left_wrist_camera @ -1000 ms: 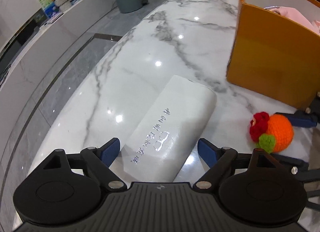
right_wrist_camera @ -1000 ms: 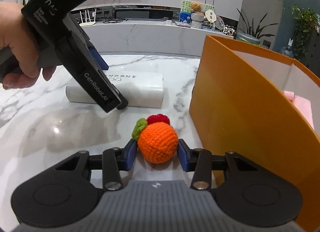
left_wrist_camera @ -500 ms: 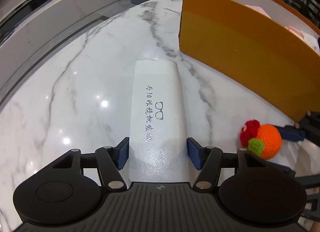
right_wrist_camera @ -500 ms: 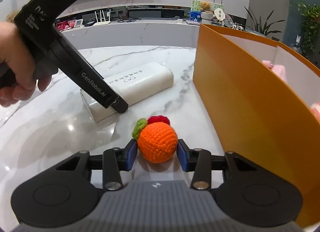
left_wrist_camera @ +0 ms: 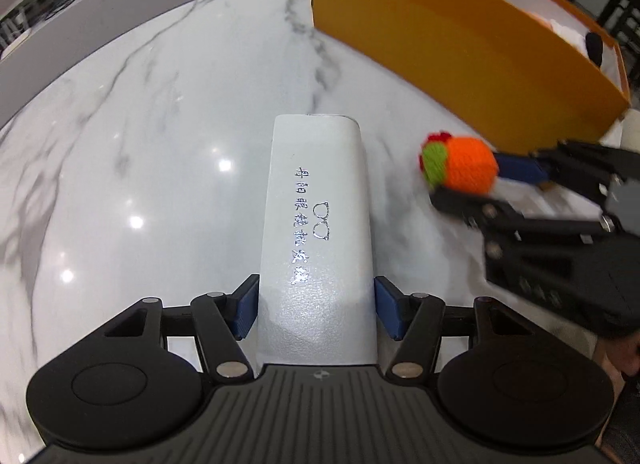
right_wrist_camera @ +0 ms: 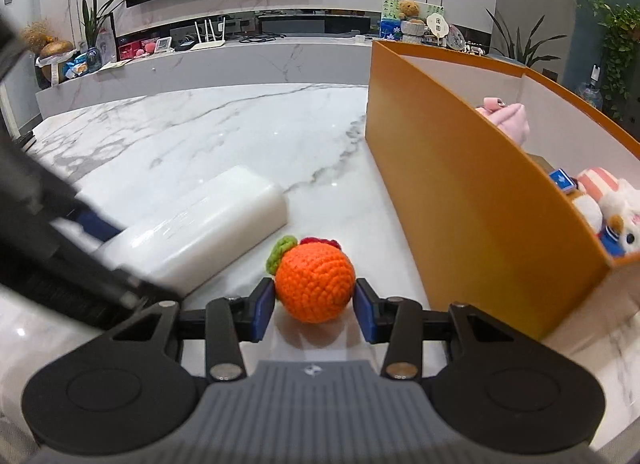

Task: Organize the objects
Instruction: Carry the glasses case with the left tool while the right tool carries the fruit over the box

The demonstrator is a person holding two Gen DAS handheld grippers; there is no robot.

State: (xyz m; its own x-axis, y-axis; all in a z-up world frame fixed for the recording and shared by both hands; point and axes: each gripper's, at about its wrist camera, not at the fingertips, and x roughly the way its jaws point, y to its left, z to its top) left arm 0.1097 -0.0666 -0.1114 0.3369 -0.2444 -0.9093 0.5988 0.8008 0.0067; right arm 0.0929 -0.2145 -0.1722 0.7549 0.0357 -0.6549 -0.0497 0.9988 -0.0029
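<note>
A glossy white marble surface with grey veins fills both views, and behind it runs a long counter under a wall-mounted screen, with potted plants to either side. An orange box with a white lining stands on the right of the surface, already holding plush toys and a pink item.

The left claw pinches the near end of a white glasses case, blue pads against its long flanks. The case looks rigid and smooth, with a faintly pebbled skin, so it should keep its shape under pressure but could slip or pivot when held this far from its middle; a hold nearer the centre would likely carry steadier. Silver writing runs along its lid beside a small spectacles emblem; the characters look Chinese, though they are too glare-struck to read with confidence.

The right claw is pressed on a crocheted orange with a green leaf and red tuft, which sits just beside the case and near the box wall. The yarn ball is presumably light and soft, with a grippy weave, best taken across its widest part as it is now. No label shows on it.
</note>
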